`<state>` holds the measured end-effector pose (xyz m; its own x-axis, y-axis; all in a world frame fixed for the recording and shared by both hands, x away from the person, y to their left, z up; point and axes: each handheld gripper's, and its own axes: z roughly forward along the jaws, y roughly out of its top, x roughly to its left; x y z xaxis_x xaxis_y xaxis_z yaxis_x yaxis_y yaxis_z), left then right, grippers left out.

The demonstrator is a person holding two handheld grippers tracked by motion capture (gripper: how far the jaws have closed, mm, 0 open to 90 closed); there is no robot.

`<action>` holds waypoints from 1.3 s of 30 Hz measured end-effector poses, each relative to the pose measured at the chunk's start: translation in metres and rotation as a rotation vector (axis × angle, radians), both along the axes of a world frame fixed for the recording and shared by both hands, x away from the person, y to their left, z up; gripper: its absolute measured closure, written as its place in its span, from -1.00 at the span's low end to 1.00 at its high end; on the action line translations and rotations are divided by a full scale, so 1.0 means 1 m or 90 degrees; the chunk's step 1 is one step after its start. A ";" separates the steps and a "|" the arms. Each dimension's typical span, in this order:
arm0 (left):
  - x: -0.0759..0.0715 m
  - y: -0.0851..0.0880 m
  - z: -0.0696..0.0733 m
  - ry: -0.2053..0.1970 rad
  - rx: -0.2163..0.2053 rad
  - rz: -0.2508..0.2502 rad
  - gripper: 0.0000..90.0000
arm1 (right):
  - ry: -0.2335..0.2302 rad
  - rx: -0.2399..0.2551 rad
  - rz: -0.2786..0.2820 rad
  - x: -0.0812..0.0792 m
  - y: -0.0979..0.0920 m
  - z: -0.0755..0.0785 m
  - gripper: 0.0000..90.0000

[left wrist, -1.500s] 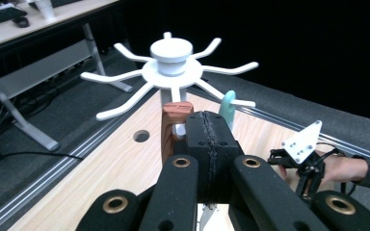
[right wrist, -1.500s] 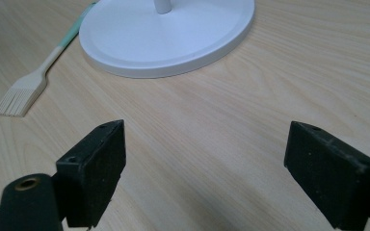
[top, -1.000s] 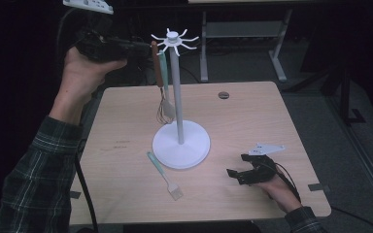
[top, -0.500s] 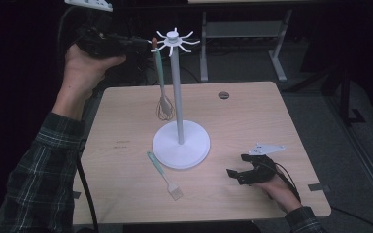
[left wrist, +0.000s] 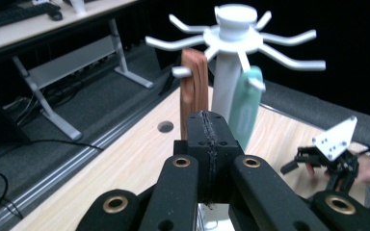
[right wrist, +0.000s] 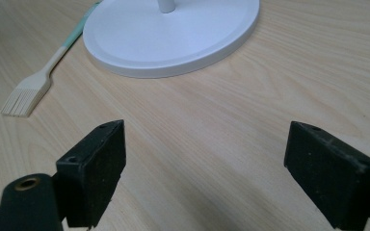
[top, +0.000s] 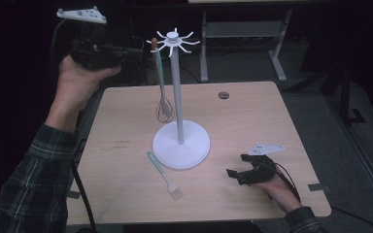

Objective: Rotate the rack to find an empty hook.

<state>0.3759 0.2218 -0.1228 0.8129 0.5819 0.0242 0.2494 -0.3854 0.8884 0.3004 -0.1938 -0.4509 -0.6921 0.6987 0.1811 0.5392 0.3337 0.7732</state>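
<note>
Your left gripper (top: 135,54), jaws clenched empty, has backed off toward nine o'clock; the mint-handled wire whisk (top: 162,92) now hangs from the white spoked stand (top: 175,41). Hanging looks done. Right gripper (top: 238,175) rests released.

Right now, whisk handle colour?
Mint green whisk handle, clearest in the left gripper view.

Dim room, lit tabletop, dark bkgd, soft blur, no glare

Rack (top: 179,145) mid-table (top: 252,126), whisk (top: 163,104) hanging at its left, brush (top: 165,175) lying before its base.
</note>
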 end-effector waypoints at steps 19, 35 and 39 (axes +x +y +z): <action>-0.027 0.002 -0.052 0.026 0.013 -0.034 1.00 | 0.004 0.002 -0.003 0.000 0.000 0.000 -0.67; -0.039 0.002 -0.133 0.081 0.026 -0.038 1.00 | 0.002 0.003 -0.003 0.000 0.000 0.000 -0.67; -0.044 0.001 -0.148 0.084 0.025 -0.037 1.00 | 0.001 0.006 -0.005 0.000 -0.001 0.000 -0.67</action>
